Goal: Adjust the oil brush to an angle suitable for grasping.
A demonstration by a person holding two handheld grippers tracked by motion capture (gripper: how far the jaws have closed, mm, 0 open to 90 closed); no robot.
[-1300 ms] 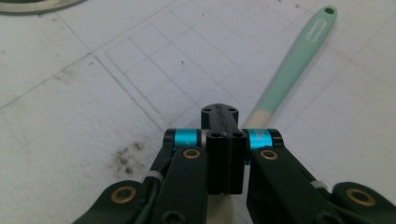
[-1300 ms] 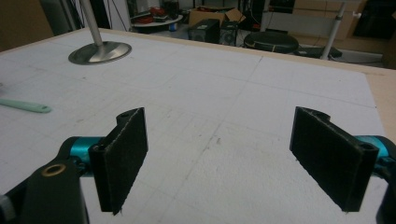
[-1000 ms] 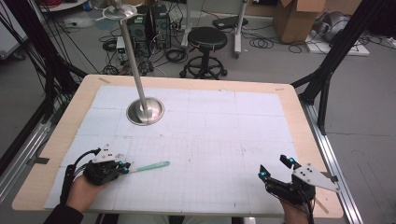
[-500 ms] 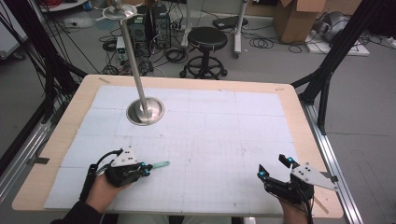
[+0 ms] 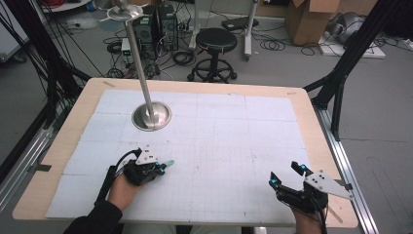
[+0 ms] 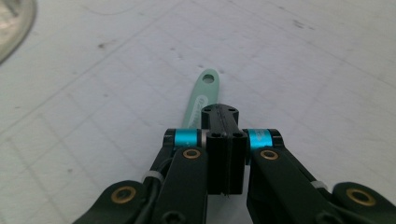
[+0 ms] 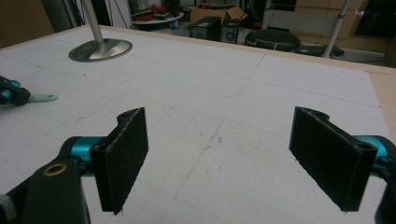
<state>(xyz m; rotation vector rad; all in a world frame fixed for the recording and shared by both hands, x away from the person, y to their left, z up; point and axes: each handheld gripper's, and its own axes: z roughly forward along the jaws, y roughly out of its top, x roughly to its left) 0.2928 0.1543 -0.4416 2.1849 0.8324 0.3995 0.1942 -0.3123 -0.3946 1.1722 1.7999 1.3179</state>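
Left hand-held gripper (image 5: 163,167) clamped on mint-green handle (image 6: 201,95); right hand-held gripper (image 5: 288,176) wide apart.

The mint green handle (image 6: 201,95) runs under the closed jaws of the left gripper (image 6: 223,135), so its near end and working end are hidden; the printed lettering is too blurred to read.

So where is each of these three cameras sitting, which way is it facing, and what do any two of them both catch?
High view: above the person's side, looking forward and down on the table; both forearms enter from below.
Left gripper view: rides the left gripper, looking along shut jaws clamping the green handle.
Right gripper view: rides the right gripper, looking across the table between open jaws.
Shared: the metal stand appears in the high and right gripper views.
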